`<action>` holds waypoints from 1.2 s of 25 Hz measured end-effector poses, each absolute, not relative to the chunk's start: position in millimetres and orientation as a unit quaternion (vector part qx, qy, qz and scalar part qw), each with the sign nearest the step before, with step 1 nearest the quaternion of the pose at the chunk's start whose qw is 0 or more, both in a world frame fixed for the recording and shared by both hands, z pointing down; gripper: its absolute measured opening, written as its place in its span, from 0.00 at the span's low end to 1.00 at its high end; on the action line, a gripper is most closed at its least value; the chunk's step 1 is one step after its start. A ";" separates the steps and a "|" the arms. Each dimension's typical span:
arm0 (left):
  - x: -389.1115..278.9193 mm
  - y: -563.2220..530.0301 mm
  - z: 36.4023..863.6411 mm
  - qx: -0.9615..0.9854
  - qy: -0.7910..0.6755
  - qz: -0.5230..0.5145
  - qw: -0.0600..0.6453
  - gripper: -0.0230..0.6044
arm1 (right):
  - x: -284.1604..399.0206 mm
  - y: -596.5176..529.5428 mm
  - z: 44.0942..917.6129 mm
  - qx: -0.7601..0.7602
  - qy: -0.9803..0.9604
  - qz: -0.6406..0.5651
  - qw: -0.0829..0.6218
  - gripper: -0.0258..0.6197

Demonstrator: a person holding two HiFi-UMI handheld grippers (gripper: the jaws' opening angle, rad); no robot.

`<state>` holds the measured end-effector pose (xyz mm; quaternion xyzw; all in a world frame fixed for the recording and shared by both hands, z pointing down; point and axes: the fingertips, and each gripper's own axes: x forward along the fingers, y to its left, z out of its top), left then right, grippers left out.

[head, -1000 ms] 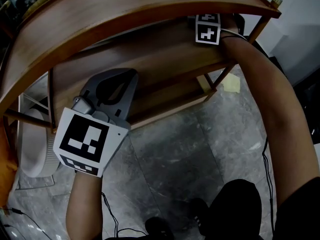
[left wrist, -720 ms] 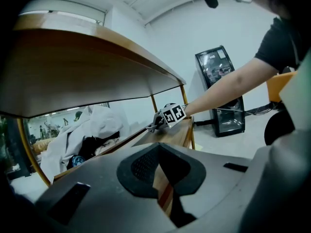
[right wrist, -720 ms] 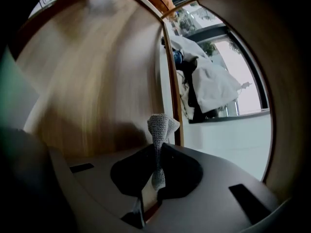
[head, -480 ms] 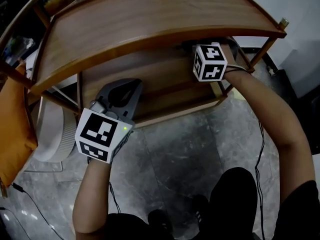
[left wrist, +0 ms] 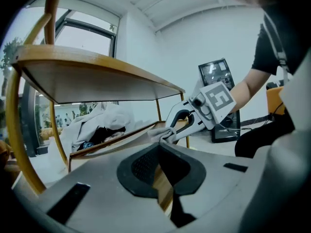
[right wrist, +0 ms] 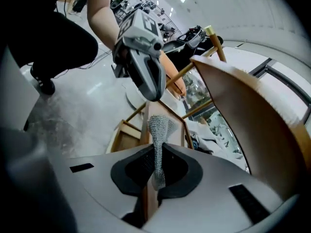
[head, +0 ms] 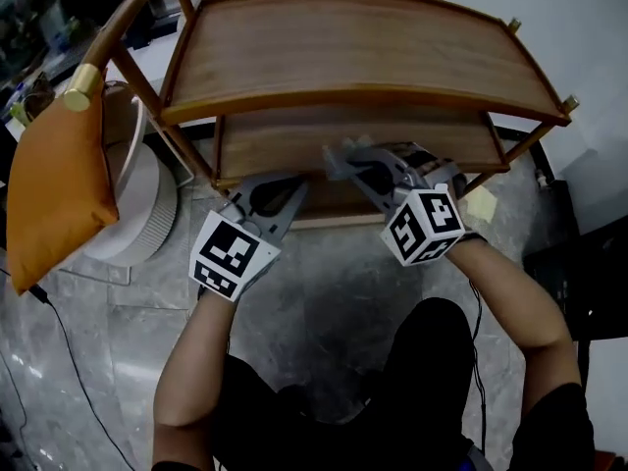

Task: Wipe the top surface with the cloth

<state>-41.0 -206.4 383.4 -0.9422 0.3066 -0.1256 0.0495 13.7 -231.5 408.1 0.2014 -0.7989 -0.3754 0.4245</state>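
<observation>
Two grippers are up at the wooden shelf unit [head: 365, 95] here. Our right gripper [right wrist: 156, 154] has its jaws clamped on the grey knit cloth [right wrist: 158, 127], and a little bunch of it pokes out past the tips. From the head view we've got that cloth right at the front edge of the middle shelf [head: 294, 135], under the top surface [head: 363, 42] and not touching it. Our left gripper [left wrist: 159, 152] is pressed together with nothing in it, just beside the right one. An orange cushion [head: 54, 184] sits off to the left, next to a white round unit [head: 137, 214] on the marble floor [head: 324, 292].
</observation>
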 end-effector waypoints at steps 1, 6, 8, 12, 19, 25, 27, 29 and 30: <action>-44.9 -199.0 383.5 -0.944 0.304 -0.120 0.051 0.05 | 8.8 -217.9 406.1 0.200 -0.809 -0.368 0.413 0.09; -61.0 -154.7 379.3 -0.953 0.284 -0.079 0.065 0.05 | -8.8 -156.0 395.7 0.199 -0.862 -0.314 0.344 0.09; -63.3 -133.7 374.6 -0.957 0.281 -0.053 0.038 0.05 | -10.0 -135.7 393.9 0.196 -0.881 -0.289 0.318 0.09; -66.4 -89.6 365.3 -0.962 0.267 -0.036 -0.037 0.05 | -9.9 -110.0 397.9 0.184 -0.924 -0.198 0.271 0.09; -86.3 -60.8 330.5 -0.953 0.285 -0.027 -0.101 0.05 | 1.0 -36.2 335.9 0.112 -0.972 -0.045 0.201 0.09; -95.5 -41.0 261.4 -0.948 0.287 -0.064 -0.123 0.05 | 21.0 26.4 231.8 0.091 -0.981 0.046 0.165 0.09; -93.4 -22.3 220.0 -0.951 0.273 -0.068 -0.131 0.05 | 22.2 47.8 192.1 0.096 -0.980 0.067 0.163 0.09; -95.1 -4.8 176.4 -0.952 0.263 -0.073 -0.139 0.05 | 18.4 63.4 147.0 0.099 -0.980 0.076 0.157 0.09; -97.6 1.7 153.1 -0.952 0.261 -0.075 -0.145 0.05 | 15.5 68.5 122.3 0.102 -0.980 0.077 0.153 0.09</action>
